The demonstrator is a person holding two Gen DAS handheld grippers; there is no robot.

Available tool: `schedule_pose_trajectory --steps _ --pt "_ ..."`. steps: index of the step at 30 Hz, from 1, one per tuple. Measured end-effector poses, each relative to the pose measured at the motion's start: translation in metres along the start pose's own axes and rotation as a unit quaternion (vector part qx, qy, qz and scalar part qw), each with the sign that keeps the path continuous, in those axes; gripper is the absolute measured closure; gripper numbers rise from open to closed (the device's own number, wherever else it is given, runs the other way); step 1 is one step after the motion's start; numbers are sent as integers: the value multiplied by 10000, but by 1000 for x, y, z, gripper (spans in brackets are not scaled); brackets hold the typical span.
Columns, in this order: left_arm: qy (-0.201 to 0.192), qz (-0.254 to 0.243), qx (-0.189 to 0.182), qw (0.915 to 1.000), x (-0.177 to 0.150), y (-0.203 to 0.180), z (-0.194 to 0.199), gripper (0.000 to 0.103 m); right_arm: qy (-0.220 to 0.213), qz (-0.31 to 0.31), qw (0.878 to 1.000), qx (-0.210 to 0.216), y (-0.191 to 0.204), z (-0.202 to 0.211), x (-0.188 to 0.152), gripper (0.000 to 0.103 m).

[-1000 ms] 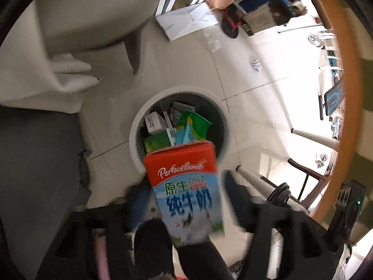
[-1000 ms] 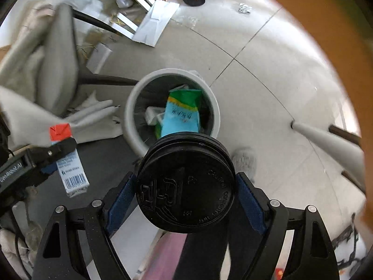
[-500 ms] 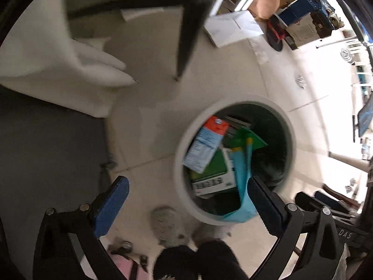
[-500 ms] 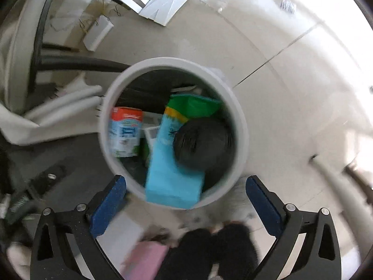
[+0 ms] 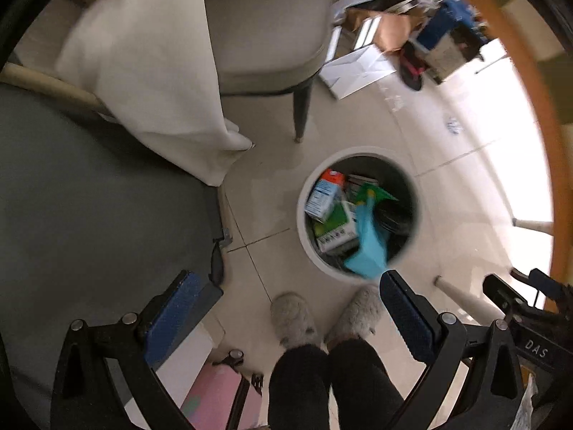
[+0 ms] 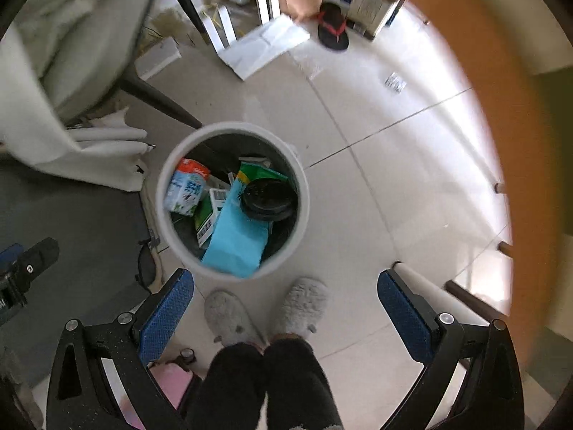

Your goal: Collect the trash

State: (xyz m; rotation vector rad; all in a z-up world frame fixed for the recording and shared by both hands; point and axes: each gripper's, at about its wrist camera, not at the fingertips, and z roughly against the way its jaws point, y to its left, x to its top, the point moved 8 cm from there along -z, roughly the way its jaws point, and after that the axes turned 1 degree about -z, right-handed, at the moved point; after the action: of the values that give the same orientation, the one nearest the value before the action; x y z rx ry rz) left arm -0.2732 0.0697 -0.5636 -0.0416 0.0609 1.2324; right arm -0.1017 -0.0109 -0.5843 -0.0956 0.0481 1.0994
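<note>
**Both claws empty above the trash bin**

Nearest the cameras, the left claw [image 5: 286, 308] stands spread wide with nothing between its blue pads; its jaws have just been opening. The right claw [image 6: 286, 304] is likewise wide and empty, its jaws also having just been opening. On the far right of the left wrist view, part of the other tool's black body bears the letters "DAS".

Below the claws are a person's legs in dark trousers and two grey fluffy slippers [image 6: 265, 311] on the tiled floor [image 6: 394, 186]. A pink case [image 5: 215, 394] shows at the bottom edge beside the legs.

Just beyond the slippers stands the round white trash bin [image 6: 301, 193]. Inside it, on the left side, lies the milk carton [image 6: 188, 190] with a red top and blue-and-white print; its writing is too blurred to read here, though a panel of small print shows in the left wrist view. Beside it is a green-and-white box [image 5: 333, 229] with a barcode. A blue-and-green bag [image 6: 238, 240] leans over the near rim, and the black lid [image 6: 268, 199] rests on top of it toward the right.

Farther off are a grey chair [image 5: 265, 36] draped with white cloth [image 5: 150, 71], a white sheet of cardboard [image 6: 265, 44], a black-and-red sandal [image 6: 333, 28] and the orange edge of a desk [image 6: 508, 143].
</note>
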Motion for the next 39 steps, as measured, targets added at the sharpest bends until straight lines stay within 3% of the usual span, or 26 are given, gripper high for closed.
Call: schedule_pose_trajectory --steps 6,15,21,32,39 --pt "-75 -210 -120 9997 -28 -14 114 0 -240 32 9995 221 -9 129 -28 0" --pt "-607 -245 -469 9968 -77 -27 288 0 -498 214 9948 859 -16 312 -82 0" --pt "-1020 -203 -1050 9890 -102 -41 375 0 -902 334 9864 1333 -24 415 -110 0" --pt "-1726 -259 -1728 9694 -129 -54 479 0 -1440 635 9710 1801 -27 535 -140 0" --pt "-1979 -250 -1874 9618 -141 -54 506 0 -1587 726 9656 1926 -25 563 -154 0"
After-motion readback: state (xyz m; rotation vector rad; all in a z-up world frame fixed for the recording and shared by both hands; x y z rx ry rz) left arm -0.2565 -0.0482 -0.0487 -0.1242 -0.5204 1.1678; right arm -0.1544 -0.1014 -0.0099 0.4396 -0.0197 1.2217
